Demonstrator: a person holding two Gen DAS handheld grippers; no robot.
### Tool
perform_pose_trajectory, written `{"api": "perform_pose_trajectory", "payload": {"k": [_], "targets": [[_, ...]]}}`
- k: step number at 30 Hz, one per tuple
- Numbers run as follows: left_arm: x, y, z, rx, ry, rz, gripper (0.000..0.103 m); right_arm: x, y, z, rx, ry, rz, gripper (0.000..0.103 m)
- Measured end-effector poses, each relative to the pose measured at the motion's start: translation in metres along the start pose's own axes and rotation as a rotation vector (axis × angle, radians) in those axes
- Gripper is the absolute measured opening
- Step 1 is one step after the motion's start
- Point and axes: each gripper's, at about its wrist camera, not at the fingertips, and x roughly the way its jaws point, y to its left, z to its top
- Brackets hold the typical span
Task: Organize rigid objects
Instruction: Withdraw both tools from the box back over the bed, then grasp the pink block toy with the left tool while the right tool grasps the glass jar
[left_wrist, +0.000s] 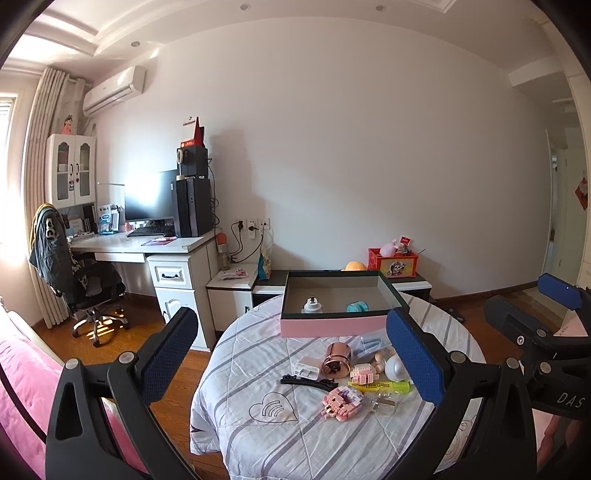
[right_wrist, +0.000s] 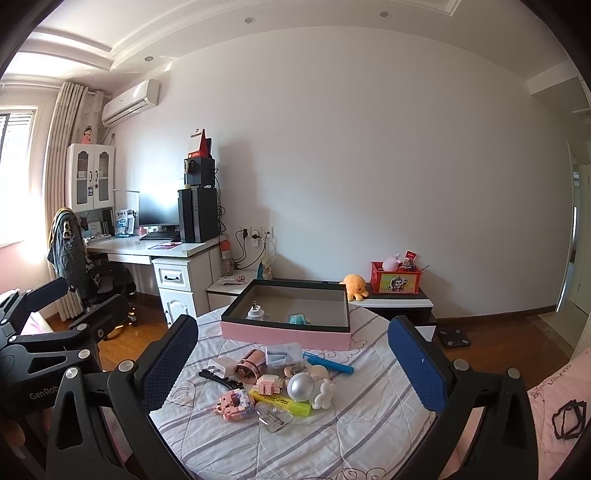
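A pink open box (left_wrist: 332, 326) (right_wrist: 284, 334) sits at the far side of a round table covered by a striped quilt (right_wrist: 332, 443). Inside lie a white plug (right_wrist: 255, 313) and a teal item (right_wrist: 297, 318). In front of the box lies a pile: a rose-gold cylinder (right_wrist: 249, 365), a silver ball (right_wrist: 301, 386), a yellow highlighter (right_wrist: 280, 400), pink block toys (right_wrist: 234, 404), a blue pen (right_wrist: 328, 362), a white charger (right_wrist: 221, 365) and a black hair clip (left_wrist: 308, 382). My left gripper (left_wrist: 291, 362) and right gripper (right_wrist: 291, 365) both hover open above the pile, holding nothing.
A desk (left_wrist: 147, 243) with a monitor and a computer tower stands at the left, with an office chair (left_wrist: 88, 284) beside it. A low cabinet behind the table carries a red toy crate (right_wrist: 395, 282) and an orange plush (right_wrist: 354, 285). Pink bedding (left_wrist: 22, 387) lies at the left edge.
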Motion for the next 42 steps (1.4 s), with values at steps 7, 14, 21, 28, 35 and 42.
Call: {"api": "perform_pose_trajectory", "payload": {"k": [7, 14, 21, 28, 35, 42], "targets": [[0.036, -0.003, -0.025, 0.011, 0.103, -0.032, 0.103, 0.025, -0.011, -0.019, 0.014, 0.074, -0.015, 0.103], [0.09, -0.014, -0.073, 0.034, 0.279, -0.064, 0.103, 0.065, -0.029, -0.061, 0.035, 0.207, -0.042, 0.103], [0.142, -0.04, -0.116, 0.077, 0.425, -0.112, 0.103, 0.099, -0.048, -0.101, 0.066, 0.329, -0.049, 0.103], [0.185, -0.047, -0.136, 0.091, 0.509, -0.089, 0.103, 0.12, -0.059, -0.126, 0.087, 0.396, -0.034, 0.103], [0.209, -0.059, -0.146, 0.13, 0.532, -0.139, 0.091, 0.139, -0.06, -0.135, 0.095, 0.431, -0.006, 0.103], [0.193, -0.054, -0.143, 0.123, 0.502, -0.177, 0.063, 0.153, -0.046, -0.141, 0.075, 0.463, 0.007, 0.103]]}}
